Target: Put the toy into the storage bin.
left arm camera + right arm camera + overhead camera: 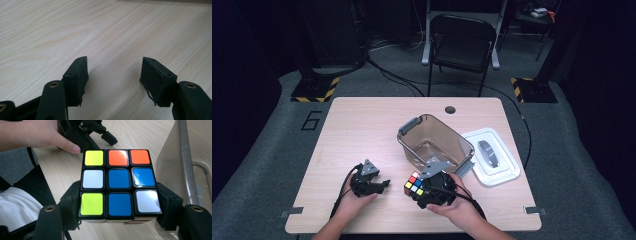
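Gripping the cube (119,182) between their pads, the right tongs (426,189) hold it just above the worktop (362,130), with the bin (434,142) directly beyond; the left tongs (113,75) rest parted and empty.

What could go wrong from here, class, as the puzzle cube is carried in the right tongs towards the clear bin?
1. The right tongs grip the puzzle cube only by its lower edges, so it might tip or slip out.
2. The clear bin stands close beside the cube; its rim could be knocked on the way in.
3. The left tongs stand open and hold nothing, so they give no support.
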`<state>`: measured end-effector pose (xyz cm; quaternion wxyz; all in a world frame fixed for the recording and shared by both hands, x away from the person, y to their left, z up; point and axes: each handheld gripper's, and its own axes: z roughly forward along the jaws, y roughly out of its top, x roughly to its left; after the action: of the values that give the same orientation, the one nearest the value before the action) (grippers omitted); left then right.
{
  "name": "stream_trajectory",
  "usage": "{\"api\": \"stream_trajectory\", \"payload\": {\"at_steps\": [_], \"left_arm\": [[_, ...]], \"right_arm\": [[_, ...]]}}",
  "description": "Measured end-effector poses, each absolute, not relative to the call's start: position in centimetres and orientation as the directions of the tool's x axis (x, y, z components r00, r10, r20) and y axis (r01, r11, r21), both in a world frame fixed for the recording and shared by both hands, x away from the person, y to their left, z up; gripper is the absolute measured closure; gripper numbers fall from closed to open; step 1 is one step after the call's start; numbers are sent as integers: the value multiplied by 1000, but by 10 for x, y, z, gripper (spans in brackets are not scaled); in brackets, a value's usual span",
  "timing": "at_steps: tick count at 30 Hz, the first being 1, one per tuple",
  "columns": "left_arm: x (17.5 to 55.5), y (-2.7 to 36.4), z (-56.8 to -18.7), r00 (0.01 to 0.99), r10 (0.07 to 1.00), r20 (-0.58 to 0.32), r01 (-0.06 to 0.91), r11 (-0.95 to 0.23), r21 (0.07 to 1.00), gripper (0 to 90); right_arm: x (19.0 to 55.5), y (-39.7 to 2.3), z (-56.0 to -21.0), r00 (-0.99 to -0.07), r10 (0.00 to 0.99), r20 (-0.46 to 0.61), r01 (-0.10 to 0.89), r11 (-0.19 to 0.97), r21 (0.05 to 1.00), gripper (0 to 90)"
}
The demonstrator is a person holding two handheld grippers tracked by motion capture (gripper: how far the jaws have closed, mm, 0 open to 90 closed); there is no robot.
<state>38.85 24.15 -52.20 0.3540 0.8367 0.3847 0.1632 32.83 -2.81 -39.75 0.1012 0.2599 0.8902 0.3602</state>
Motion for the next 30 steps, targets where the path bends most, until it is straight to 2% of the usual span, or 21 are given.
{"api": "stream_trajectory", "payload": {"at_steps": [16, 30], "left_arm": [[389, 242, -522, 651, 759, 1, 529, -456, 716, 388], [389, 242, -522, 652, 758, 2, 529, -457, 716, 388]], "right_arm": [[345, -32, -369, -844, 536, -23, 364, 603, 710, 337], [367, -41, -349, -819, 573, 0, 390, 557, 733, 337]]}}
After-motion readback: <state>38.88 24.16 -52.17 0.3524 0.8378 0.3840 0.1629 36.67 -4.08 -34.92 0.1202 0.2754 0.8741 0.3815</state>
